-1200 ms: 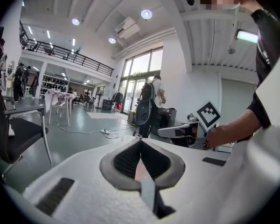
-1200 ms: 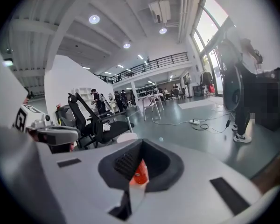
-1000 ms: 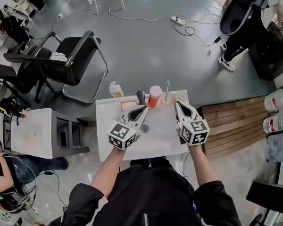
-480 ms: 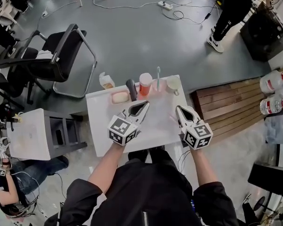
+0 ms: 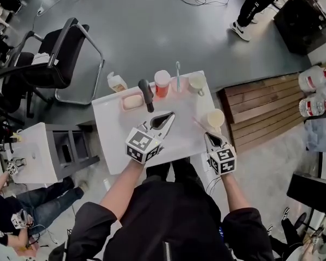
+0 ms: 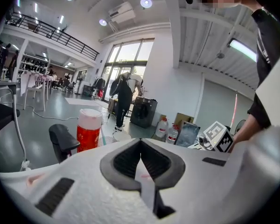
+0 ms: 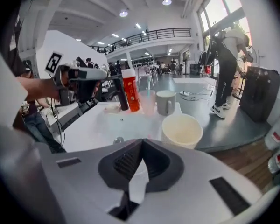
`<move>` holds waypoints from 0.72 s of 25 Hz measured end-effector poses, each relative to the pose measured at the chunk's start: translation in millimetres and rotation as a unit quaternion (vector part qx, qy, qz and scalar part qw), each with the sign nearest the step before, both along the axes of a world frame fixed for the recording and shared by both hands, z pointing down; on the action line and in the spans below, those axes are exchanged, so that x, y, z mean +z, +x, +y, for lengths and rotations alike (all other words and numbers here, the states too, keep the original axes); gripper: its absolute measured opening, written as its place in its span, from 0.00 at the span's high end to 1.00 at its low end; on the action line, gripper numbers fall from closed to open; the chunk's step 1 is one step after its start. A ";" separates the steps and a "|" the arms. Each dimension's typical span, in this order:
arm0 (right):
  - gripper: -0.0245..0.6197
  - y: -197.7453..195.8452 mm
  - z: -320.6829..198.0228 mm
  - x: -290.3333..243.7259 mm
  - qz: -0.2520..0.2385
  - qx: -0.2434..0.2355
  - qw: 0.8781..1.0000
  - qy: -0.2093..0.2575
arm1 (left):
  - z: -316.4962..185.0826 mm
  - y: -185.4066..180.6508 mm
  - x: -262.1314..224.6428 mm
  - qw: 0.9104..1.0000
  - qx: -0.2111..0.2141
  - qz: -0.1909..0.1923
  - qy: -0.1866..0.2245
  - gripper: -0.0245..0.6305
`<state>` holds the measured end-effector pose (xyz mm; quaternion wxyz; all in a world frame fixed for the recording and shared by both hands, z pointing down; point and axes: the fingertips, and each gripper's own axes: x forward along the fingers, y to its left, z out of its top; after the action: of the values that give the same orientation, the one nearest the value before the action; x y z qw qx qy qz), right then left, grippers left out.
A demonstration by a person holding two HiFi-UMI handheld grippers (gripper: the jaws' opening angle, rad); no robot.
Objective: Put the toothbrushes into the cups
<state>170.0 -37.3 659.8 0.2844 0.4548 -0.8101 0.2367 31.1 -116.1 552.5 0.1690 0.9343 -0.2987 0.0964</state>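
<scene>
You have no legible words or numbers here. The red bottle (image 6: 88,133), ahead and left of your left gripper (image 6: 141,141) jaws, shows no print you can make out.

Person: blk short-sleeved top (image 5: 168,216) w/ centre zip (image 5: 166,252); sleeves (image 5: 95,222) loose, reaching approx. the elbows. L gripper (image 5: 170,115) & R gripper (image 5: 207,135): white moulded shells tapering to a point, inner faces lined w/ dark grey ribbed pads (image 6: 124,160), outer faces w/ dark slot-shaped recesses (image 6: 56,196). Each carries a white cube printed w/ blk square markers at the rear: L cube (image 5: 143,145), R cube (image 5: 223,161).
</scene>
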 end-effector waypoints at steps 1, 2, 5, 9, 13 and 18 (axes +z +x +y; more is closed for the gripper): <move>0.95 1.0 2.6 8.1 0.015 -0.005 1.000 -0.008 | 0.7 0.2 1.0 1.000 0.000 -0.001 -0.001 0.96; 0.93 1.2 4.3 15.0 0.028 -0.011 0.999 -0.015 | 1.6 0.0 2.1 1.000 0.000 -0.001 -0.003 0.96; 0.87 0.3 7.7 33.7 0.062 -0.028 0.997 -0.034 | 3.8 -3.2 4.4 1.000 -0.003 -0.002 -0.008 0.96; 0.80 0.9 14.6 48.7 0.101 -0.048 0.992 -0.061 | 5.3 -9.8 7.3 1.000 -0.008 -0.002 -0.012 0.96; 0.73 1.8 14.5 61.3 0.129 -0.067 0.987 -0.071 | 6.2 -13.3 11.6 1.000 -0.012 -0.004 -0.018 0.96; 0.70 4.8 8.6 70.1 0.156 -0.077 0.982 -0.079 | 8.8 -11.8 15.2 1.000 -0.012 -0.004 -0.024 0.96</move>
<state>174.8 -28.7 729.9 0.4596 0.3989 -0.7670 0.2034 19.3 -107.3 567.6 0.1911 0.9261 -0.3080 0.1047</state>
